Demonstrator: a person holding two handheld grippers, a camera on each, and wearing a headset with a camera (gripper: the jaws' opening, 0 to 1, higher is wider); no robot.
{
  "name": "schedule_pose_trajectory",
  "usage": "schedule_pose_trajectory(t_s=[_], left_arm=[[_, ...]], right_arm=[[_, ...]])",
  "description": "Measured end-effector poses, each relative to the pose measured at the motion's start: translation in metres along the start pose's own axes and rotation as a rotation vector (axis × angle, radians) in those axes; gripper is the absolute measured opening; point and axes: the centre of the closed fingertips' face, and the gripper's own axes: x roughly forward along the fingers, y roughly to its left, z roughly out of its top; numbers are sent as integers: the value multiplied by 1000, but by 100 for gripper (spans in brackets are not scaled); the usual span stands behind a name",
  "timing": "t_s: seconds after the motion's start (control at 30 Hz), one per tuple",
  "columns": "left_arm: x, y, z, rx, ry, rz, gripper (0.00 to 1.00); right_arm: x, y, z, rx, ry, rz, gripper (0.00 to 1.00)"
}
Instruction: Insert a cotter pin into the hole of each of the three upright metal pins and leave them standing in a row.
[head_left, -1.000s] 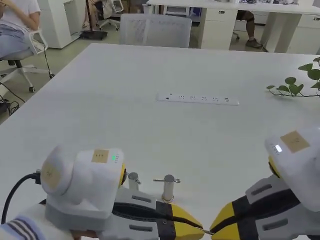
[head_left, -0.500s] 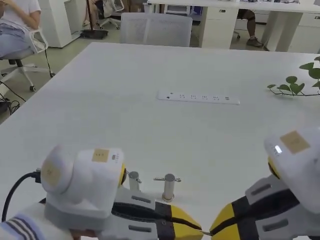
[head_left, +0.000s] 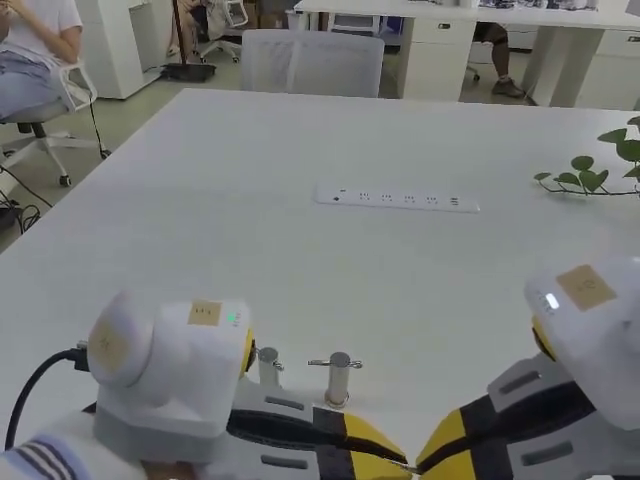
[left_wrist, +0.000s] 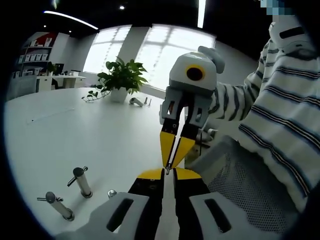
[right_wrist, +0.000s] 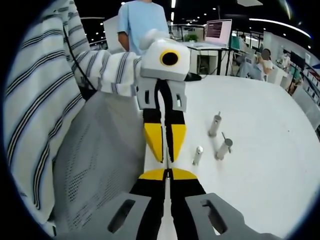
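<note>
Two upright metal pins stand at the table's near edge, each with a cotter pin through its top. A third, bare pin stands near them. My left gripper and right gripper meet tip to tip in front of the pins. Both are shut, and a thin sliver of cotter pin shows where their tips touch. In the right gripper view the left gripper faces my own jaws, and the pins stand to its right.
A white power strip lies mid-table and a plant sprig at the far right. A mesh chair back sits close below the grippers. Chairs, desks and people are beyond the table.
</note>
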Motion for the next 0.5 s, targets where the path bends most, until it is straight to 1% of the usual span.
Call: schedule_pose_trajectory(t_s=[0.07, 0.13, 0.33, 0.4, 0.47, 0.5], left_arm=[[0, 1, -1, 4, 1, 7, 13], [0, 1, -3, 1, 9, 4, 13], [-2, 7, -11, -1, 38, 37, 19], [-4, 7, -13, -10, 44, 42, 21], [-6, 10, -18, -39, 55, 54, 22], [-8, 11, -19, -38, 56, 62, 23]], right_arm=[[0, -1, -1, 2, 2, -3, 3], [0, -1, -1, 9, 4, -4, 3], [0, -2, -2, 18, 8, -10, 3], [1, -3, -3, 24, 15, -13, 3], [2, -4, -5, 31, 30, -17, 3], [3, -4, -6, 38, 30, -16, 3]])
